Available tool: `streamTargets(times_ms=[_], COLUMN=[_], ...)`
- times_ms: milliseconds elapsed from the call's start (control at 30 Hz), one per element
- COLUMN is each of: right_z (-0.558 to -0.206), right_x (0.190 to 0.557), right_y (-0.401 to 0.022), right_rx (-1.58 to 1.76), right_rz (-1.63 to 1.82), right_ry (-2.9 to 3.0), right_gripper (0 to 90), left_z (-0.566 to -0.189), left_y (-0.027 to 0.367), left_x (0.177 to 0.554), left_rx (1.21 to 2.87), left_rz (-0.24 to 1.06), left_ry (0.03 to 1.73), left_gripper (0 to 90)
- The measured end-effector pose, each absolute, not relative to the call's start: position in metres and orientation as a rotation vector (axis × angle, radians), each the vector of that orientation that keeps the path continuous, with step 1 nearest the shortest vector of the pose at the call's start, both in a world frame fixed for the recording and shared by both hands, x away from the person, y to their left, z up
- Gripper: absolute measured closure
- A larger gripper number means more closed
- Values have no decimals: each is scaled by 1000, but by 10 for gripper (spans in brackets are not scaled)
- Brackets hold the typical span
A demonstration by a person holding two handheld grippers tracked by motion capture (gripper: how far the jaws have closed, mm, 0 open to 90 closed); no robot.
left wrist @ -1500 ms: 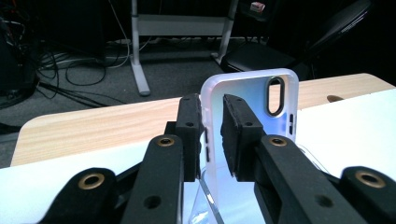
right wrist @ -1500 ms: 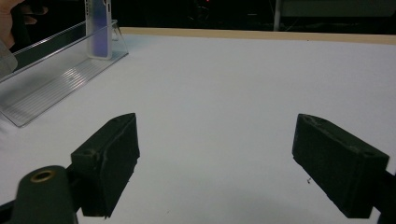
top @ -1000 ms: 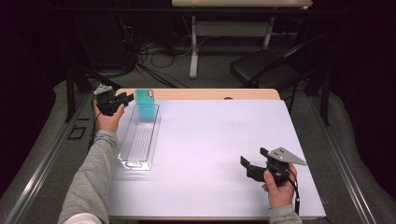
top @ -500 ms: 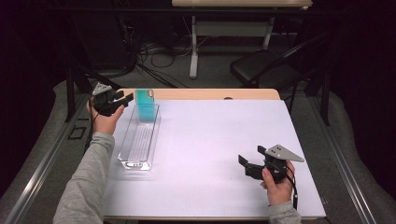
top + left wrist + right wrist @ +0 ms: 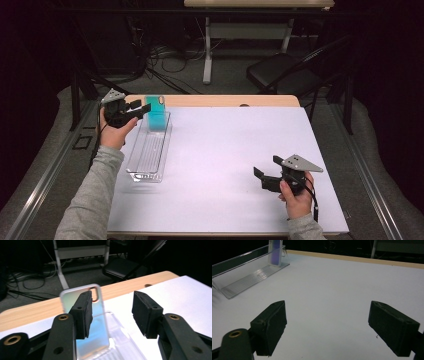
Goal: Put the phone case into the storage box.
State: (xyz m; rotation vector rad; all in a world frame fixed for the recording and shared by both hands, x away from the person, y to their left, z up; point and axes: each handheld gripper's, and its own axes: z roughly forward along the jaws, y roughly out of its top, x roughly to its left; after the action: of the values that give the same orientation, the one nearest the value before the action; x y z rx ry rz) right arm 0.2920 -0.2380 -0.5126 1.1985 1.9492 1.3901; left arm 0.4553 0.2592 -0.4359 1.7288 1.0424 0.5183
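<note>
A teal, iridescent phone case (image 5: 156,116) stands upright at the far end of a clear plastic rack (image 5: 147,155) on the left of the white table. My left gripper (image 5: 142,107) hovers just left of the case and points at it. In the left gripper view its jaws have just been opening and stand apart around empty air (image 5: 112,310), with the case (image 5: 98,325) behind the left jaw and untouched. My right gripper (image 5: 266,166) hovers low over the table's front right, wide open (image 5: 329,312) and holding nothing. From there the case (image 5: 275,250) and rack (image 5: 249,277) lie far off.
The table (image 5: 225,145) has a wooden strip (image 5: 225,101) along its far edge. Beyond it are a black chair (image 5: 280,75), a desk's legs (image 5: 207,55) and cables on the floor. A metal rail (image 5: 45,175) runs along the left.
The left gripper has risen a little beside the case and its jaws stand wider apart. The right gripper has stayed in place.
</note>
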Motion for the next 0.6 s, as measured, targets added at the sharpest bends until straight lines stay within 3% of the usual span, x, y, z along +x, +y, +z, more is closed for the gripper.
streamTargets(times_ms=[433, 600], right_z=[-510, -509], right_x=[288, 287], right_y=[-249, -252], right_rx=[1184, 1188], right_rz=[1453, 1464], right_ry=[1938, 1924], right_gripper=[148, 147], left_z=[-420, -422], left_y=[233, 227], left_x=[405, 390], left_rx=[1840, 1831], left_rz=[600, 562], left_ry=[960, 957], left_gripper=[475, 490])
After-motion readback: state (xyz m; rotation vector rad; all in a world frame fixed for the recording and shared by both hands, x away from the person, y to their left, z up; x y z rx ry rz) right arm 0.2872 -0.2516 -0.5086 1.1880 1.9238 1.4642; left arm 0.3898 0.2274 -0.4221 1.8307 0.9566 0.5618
